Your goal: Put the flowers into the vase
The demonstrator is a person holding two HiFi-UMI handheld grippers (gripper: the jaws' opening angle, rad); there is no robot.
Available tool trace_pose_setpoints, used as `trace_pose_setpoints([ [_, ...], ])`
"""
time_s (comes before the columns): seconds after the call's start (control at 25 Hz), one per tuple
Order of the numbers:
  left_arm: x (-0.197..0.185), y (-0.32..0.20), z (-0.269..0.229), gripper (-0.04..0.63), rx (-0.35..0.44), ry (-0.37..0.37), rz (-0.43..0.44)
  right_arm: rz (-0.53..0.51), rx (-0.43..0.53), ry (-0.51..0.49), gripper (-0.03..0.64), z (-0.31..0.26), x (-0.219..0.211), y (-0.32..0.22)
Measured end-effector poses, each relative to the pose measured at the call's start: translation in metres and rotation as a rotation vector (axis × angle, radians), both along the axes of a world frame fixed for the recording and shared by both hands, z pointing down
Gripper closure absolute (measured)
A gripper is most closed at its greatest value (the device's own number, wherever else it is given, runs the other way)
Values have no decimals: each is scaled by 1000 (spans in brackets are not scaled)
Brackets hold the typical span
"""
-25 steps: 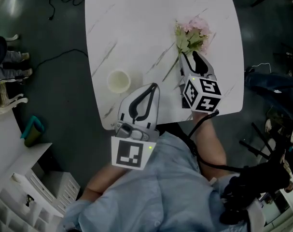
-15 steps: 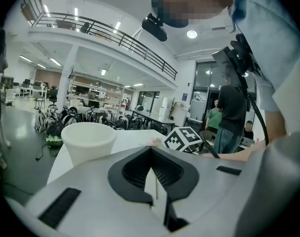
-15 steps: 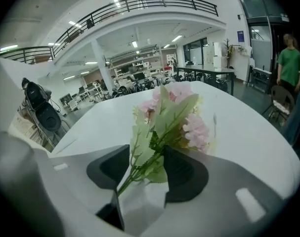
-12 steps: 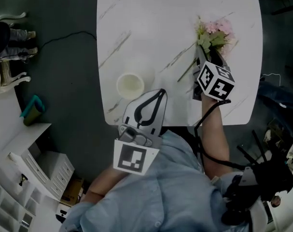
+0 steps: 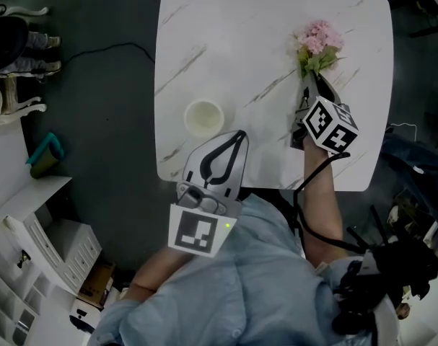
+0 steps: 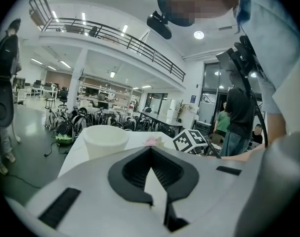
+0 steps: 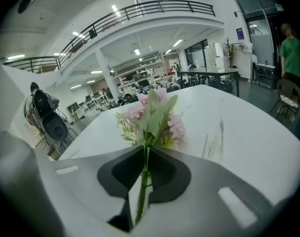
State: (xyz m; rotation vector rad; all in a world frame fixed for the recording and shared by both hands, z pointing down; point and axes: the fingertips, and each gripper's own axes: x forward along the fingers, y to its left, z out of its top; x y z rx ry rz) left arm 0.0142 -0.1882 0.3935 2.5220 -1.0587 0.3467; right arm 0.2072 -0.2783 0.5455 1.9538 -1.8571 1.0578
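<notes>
A small bunch of pink flowers [image 5: 317, 40] with green leaves lies at the far right of the white marble table [image 5: 240, 34]. My right gripper [image 5: 309, 78] is just behind the blooms, and its jaws are closing with the green stem [image 7: 142, 186] pinched between them. The blooms [image 7: 152, 115] stand up in front of the jaws. The vase [image 5: 203, 117], a cream cup, stands upright near the table's left front. My left gripper [image 5: 239, 134] hovers just behind and right of the vase [image 6: 106, 139], shut, with nothing in it.
The table's near edge [image 5: 226, 186] runs under both grippers, with dark floor all around it. White shelving [image 5: 31, 265] and a teal object [image 5: 44, 155] stand at the left. People [image 6: 236, 115] stand in the background of the gripper views.
The right gripper's jaws, open around the stem before, have come together on it, and that gripper has sunk toward the table. The left gripper has barely shifted.
</notes>
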Motion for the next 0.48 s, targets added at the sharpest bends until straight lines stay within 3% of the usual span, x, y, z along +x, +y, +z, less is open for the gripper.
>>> trace_pose_setpoints([
  [0.48, -22, 25, -17, 592, 29, 28, -16, -23, 214, -80, 603, -88, -32, -3],
])
